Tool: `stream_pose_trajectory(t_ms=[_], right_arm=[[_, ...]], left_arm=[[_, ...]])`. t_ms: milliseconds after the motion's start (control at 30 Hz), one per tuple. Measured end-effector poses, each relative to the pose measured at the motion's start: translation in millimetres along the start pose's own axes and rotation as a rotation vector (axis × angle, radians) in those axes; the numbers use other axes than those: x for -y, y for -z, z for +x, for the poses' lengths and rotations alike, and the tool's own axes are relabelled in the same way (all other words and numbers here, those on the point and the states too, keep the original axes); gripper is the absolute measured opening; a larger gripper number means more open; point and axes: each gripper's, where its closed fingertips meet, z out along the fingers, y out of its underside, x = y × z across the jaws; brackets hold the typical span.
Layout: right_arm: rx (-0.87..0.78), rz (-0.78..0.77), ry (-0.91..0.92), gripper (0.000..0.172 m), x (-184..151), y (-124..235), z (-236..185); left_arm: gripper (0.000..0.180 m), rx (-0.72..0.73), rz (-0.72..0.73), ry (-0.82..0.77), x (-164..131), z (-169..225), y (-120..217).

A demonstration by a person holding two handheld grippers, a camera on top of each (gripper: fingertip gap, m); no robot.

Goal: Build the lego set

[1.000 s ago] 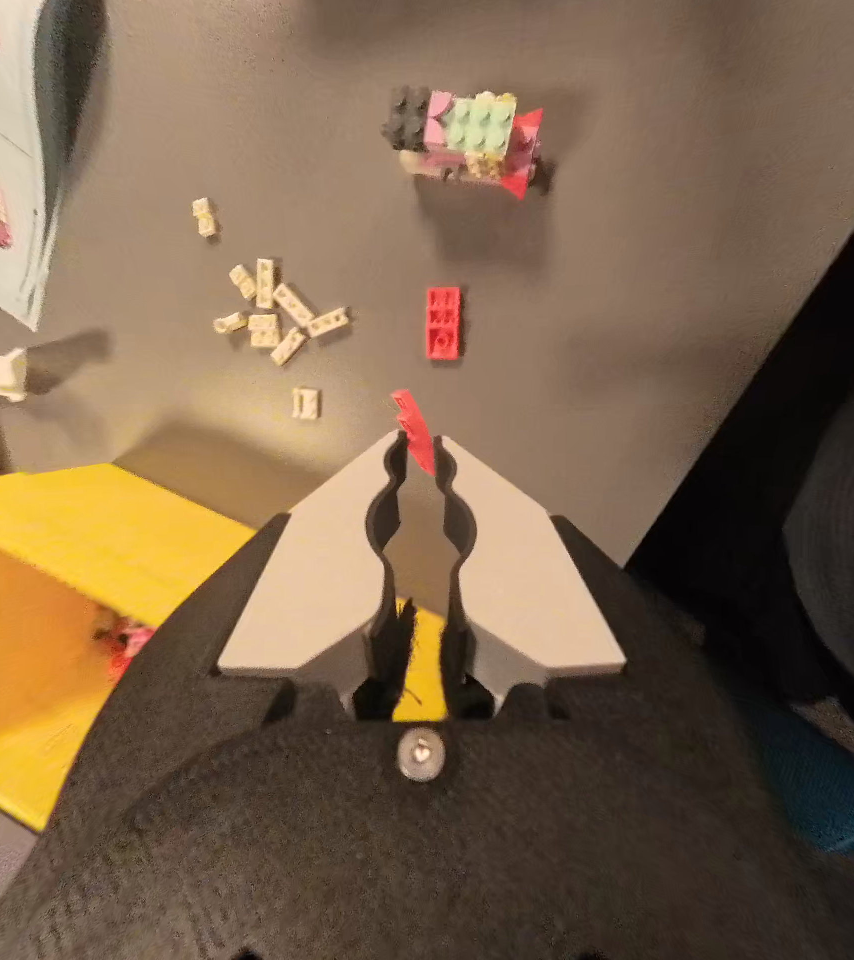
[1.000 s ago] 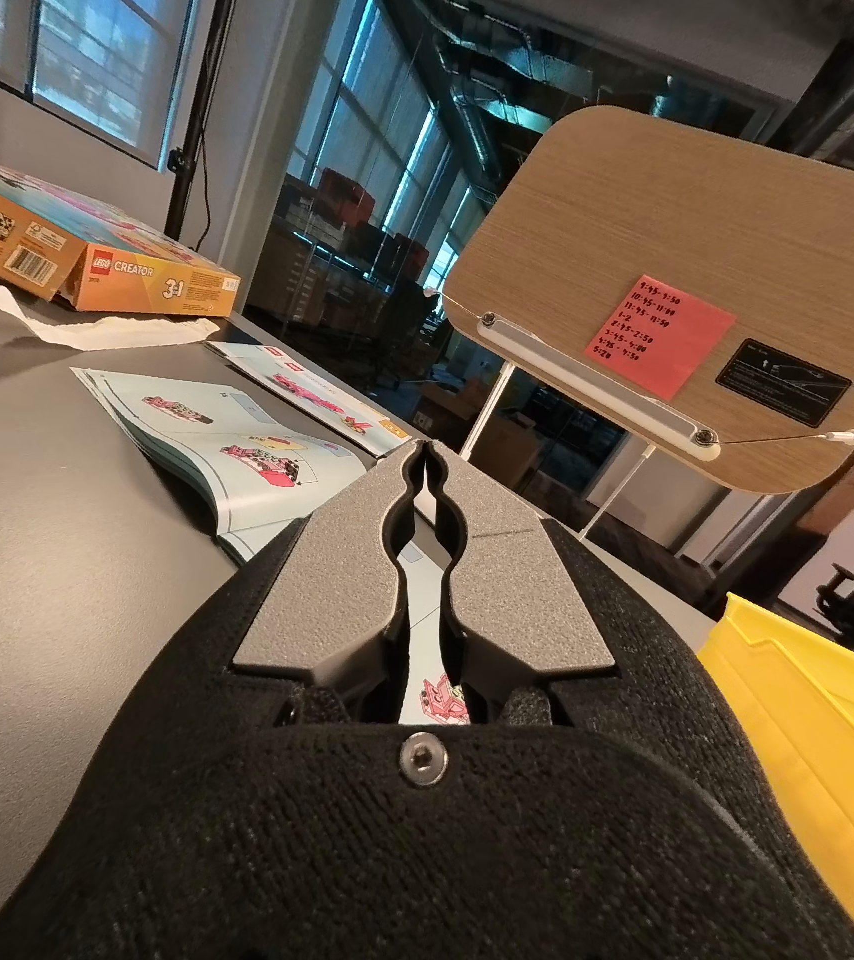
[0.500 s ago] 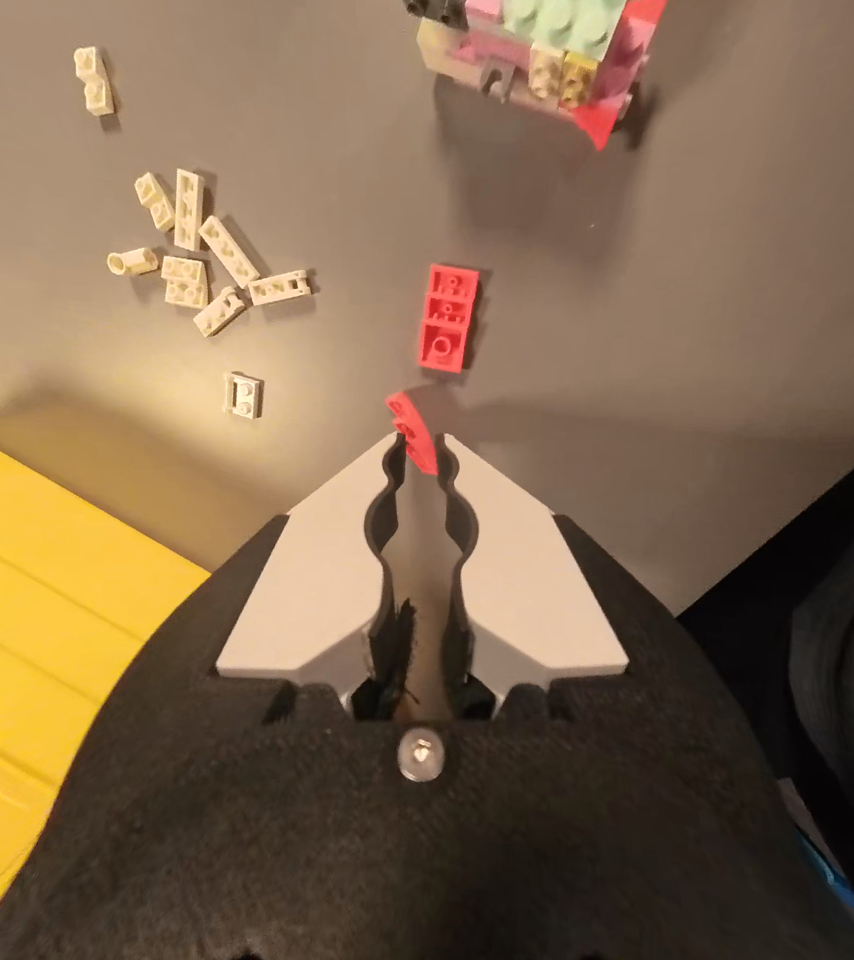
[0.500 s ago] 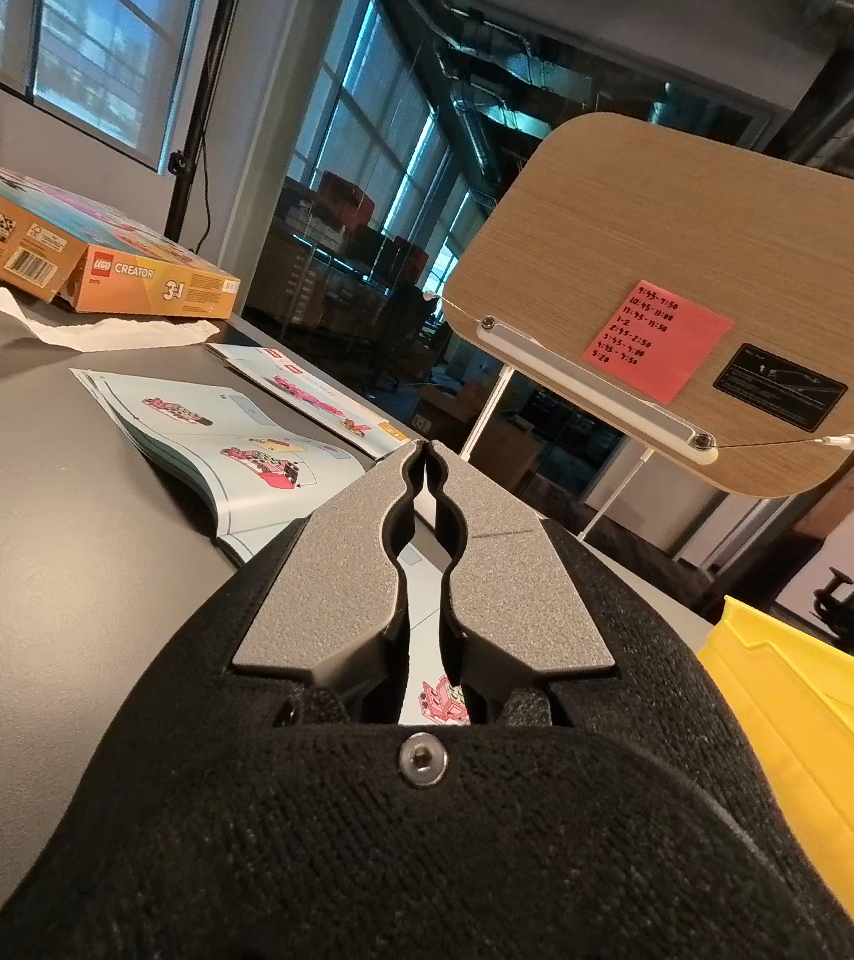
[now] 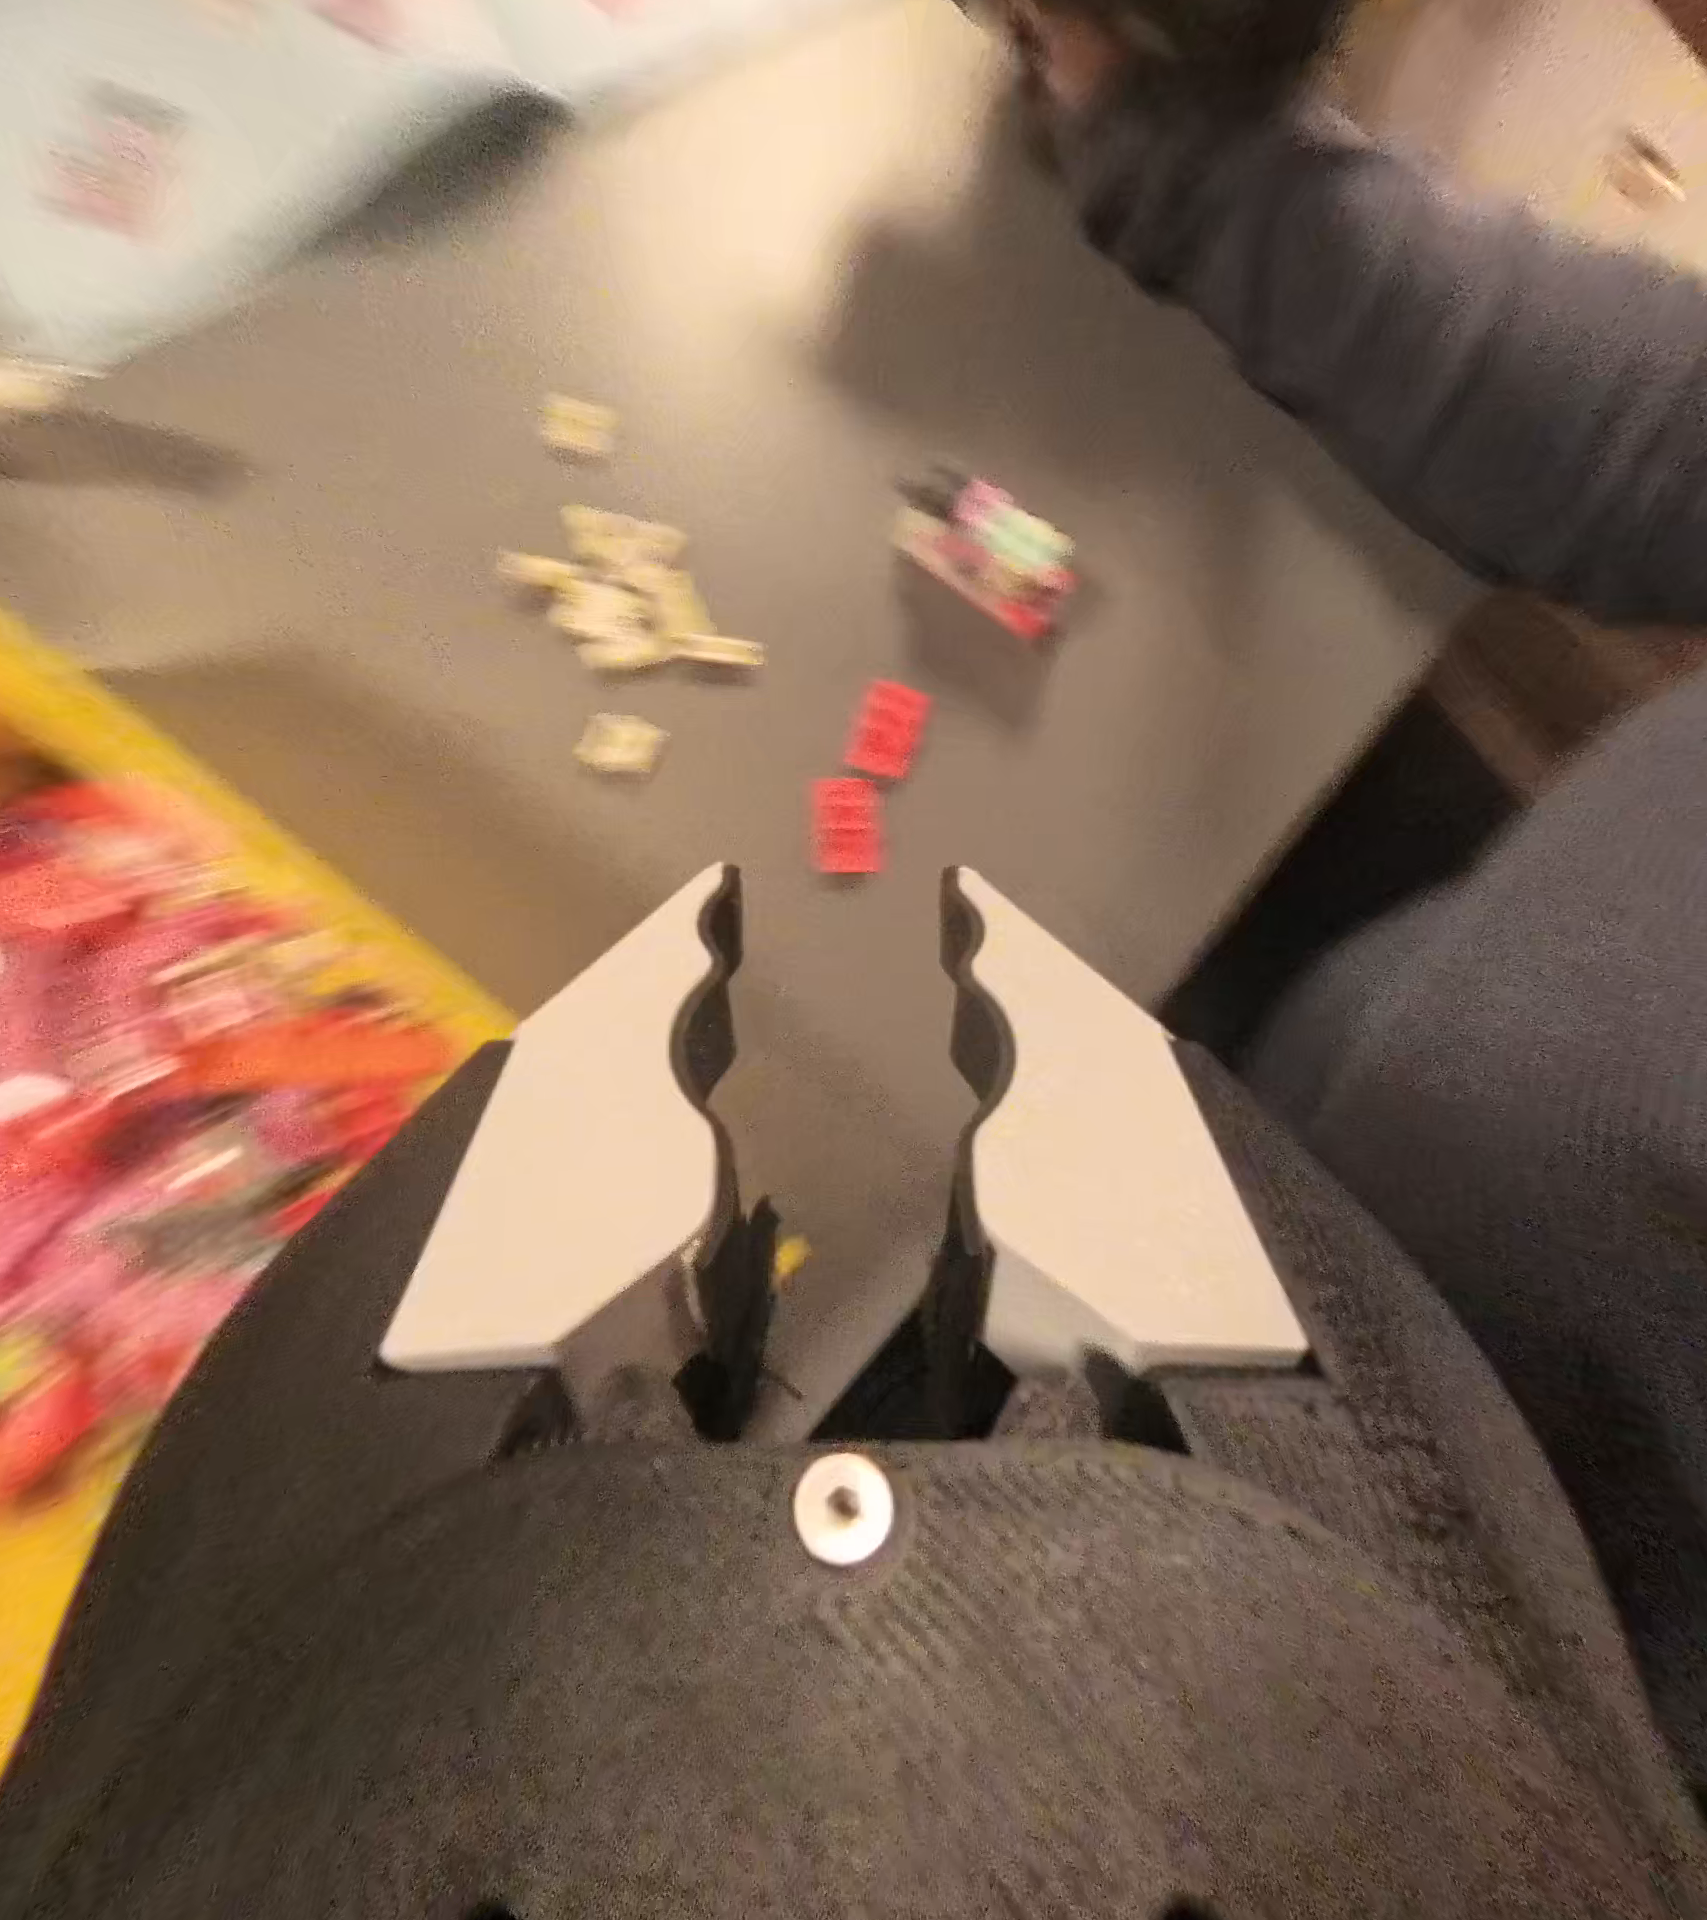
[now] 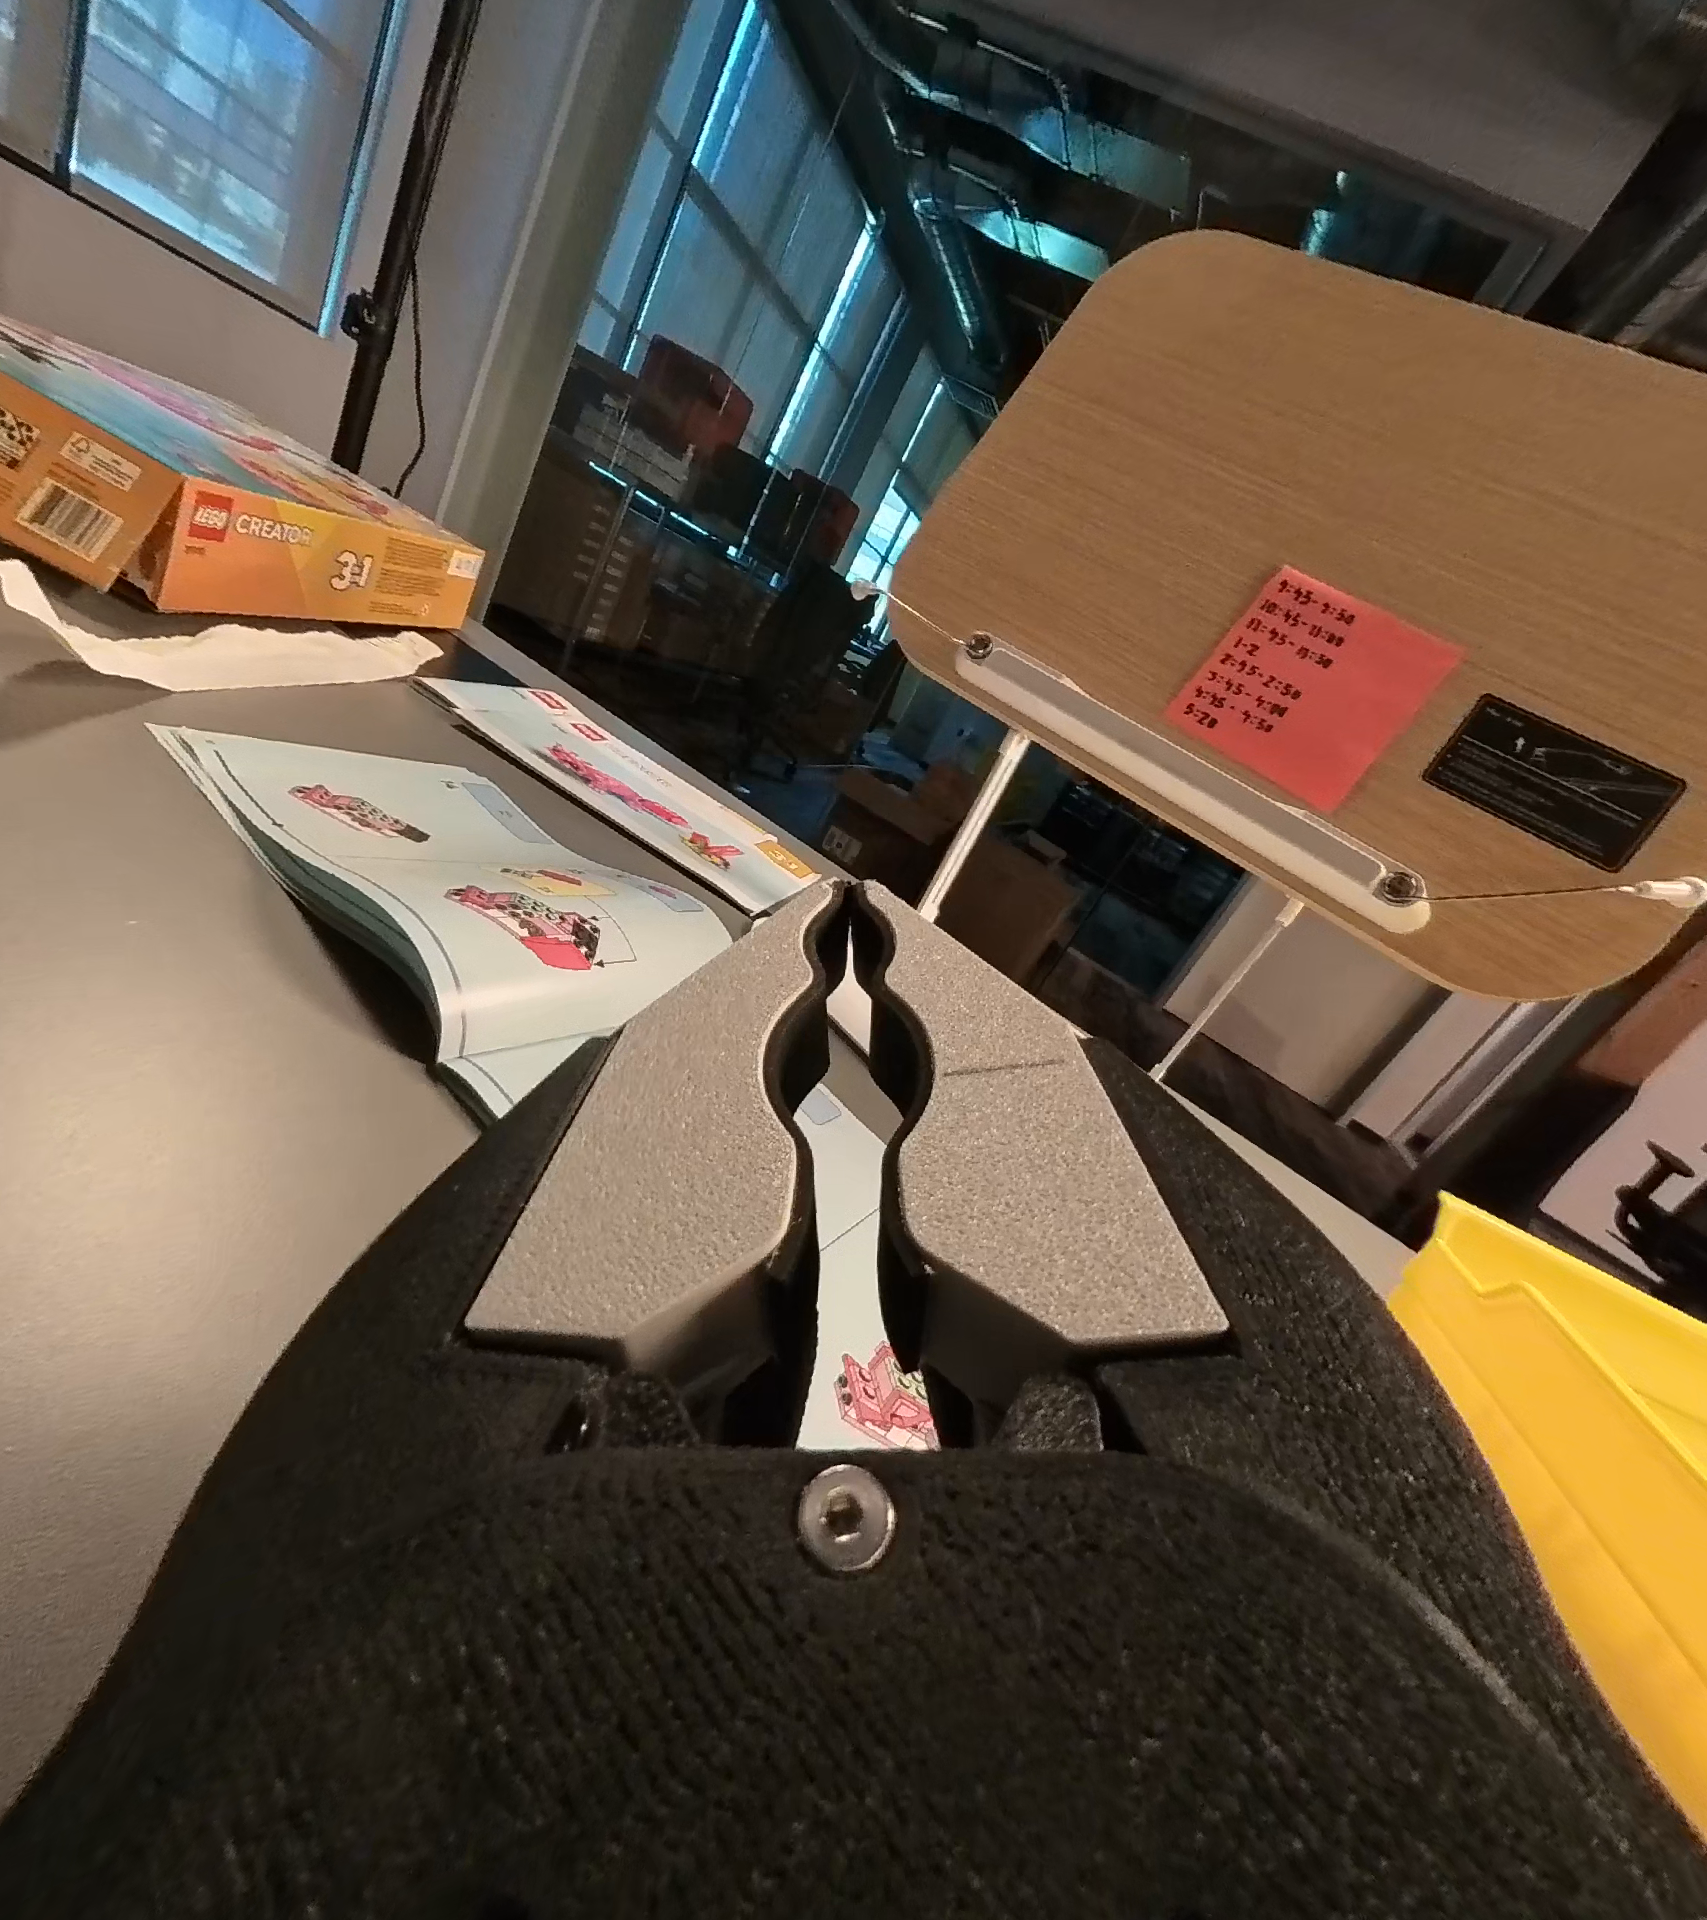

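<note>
left gripper point(image 5: 841, 883) gapes wide, holding nothing, above a red brick point(image 5: 847, 824) lying lengthwise ahead; right gripper point(image 6: 850, 891) is pinched closed, bare.

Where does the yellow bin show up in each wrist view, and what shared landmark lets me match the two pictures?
Left wrist view: the yellow bin fills the left edge, blurred, with red and pink pieces inside, left of the open tongs.
Right wrist view: its yellow wall rises at the lower right, beside the shut tongs.
Shared landmark: the light-blue instruction booklet on the grey table.
</note>
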Motion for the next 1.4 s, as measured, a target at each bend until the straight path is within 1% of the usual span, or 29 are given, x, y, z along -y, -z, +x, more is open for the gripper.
stream_pose_trajectory(t_ms=[67,100,133,167,233,333,433,533,667,767,800,900,933,1000,1033,1100,1233,1400], right_arm=[[-0.002,-0.003,0.005,0.000,0,0,0],[-0.006,-0.006,0.003,0.000,-1,0,1],[-0.011,-0.009,0.000,0.000,-2,-1,2],[-0.015,-0.011,-0.004,0.000,-3,-1,3],[-0.025,-0.016,-0.009,0.000,-4,-1,5],[-0.032,-0.025,-0.002,0.000,-5,-1,6],[-0.028,-0.037,0.020,0.000,-7,-3,4],[-0.032,-0.054,0.049,0.000,-10,-5,3],[-0.045,-0.072,0.067,0.000,-12,-6,4],[-0.051,-0.080,0.075,0.000,-14,-6,4],[-0.052,-0.083,0.078,0.000,-14,-6,5],[-0.051,-0.091,0.090,0.000,-15,-7,4],[-0.050,-0.093,0.095,0.000,-15,-7,3],[-0.046,-0.098,0.105,0.000,-16,-7,2],[-0.045,-0.101,0.109,0.000,-16,-8,2],[-0.042,-0.104,0.116,0.000,-17,-8,1],[-0.041,-0.109,0.125,0.000,-18,-8,0],[-0.041,-0.112,0.129,0.000,-18,-8,0]], left_arm=[[0.030,0.255,0.131,0.042,6,-56,56],[0.029,0.348,0.170,0.070,3,-79,79],[0.028,0.402,0.176,0.108,-4,-98,95],[0.029,0.426,0.160,0.147,-15,-113,104],[0.029,0.450,0.121,0.193,-32,-137,108],[0.030,0.457,0.035,0.220,-54,-165,92],[0.031,0.431,-0.039,0.221,-67,-179,68],[0.023,0.409,-0.080,0.200,-72,-188,47],[0.021,0.381,-0.108,0.180,-70,-199,28],[0.021,0.365,-0.110,0.168,-63,-207,17],[0.021,0.339,-0.095,0.169,-58,-206,12],[0.020,0.156,-0.013,0.198,-39,-189,-10],[0.020,0.124,0.003,0.206,-35,-187,-17],[0.020,0.116,0.000,0.198,-33,-189,-28],[0.016,0.123,-0.015,0.187,-34,-191,-34],[0.008,0.129,-0.060,0.164,-38,-191,-43],[0.002,0.146,-0.172,0.096,-54,-187,-58],[0.000,0.120,-0.167,0.119,-61,-185,-63]])
